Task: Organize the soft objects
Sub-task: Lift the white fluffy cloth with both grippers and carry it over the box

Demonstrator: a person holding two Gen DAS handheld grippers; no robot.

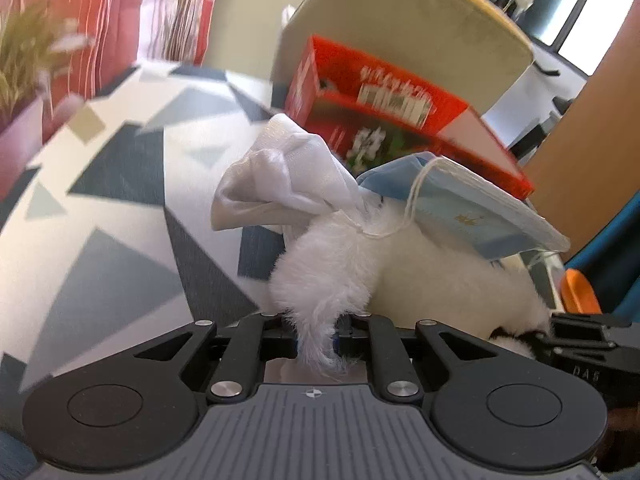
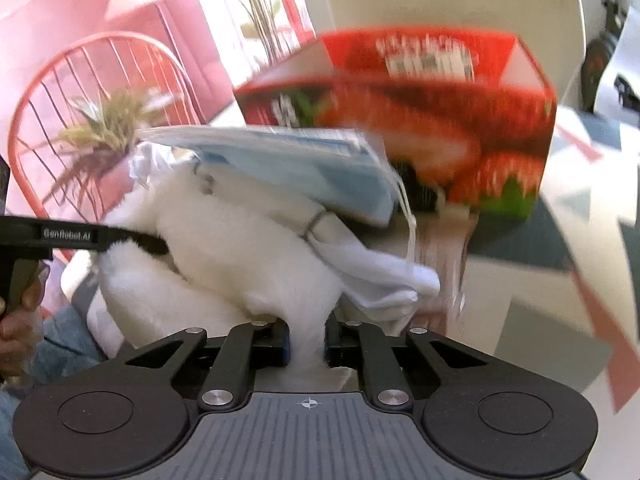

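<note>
Left gripper (image 1: 316, 338): clamping on white fur piece (image 1: 420, 280).
Right gripper (image 2: 306, 340): clamping the same fur.
Masks (image 1: 480, 208): resting atop fur.

The left tool (image 1: 318, 340) pinches white fur (image 1: 320, 280) beneath a blue mask pack (image 1: 472, 208).

Face masks (image 1: 476, 208) and a cloth pouch (image 1: 280, 184) lie on the furry fabric (image 1: 420, 280); the carton (image 1: 400, 112) stands behind them.
</note>
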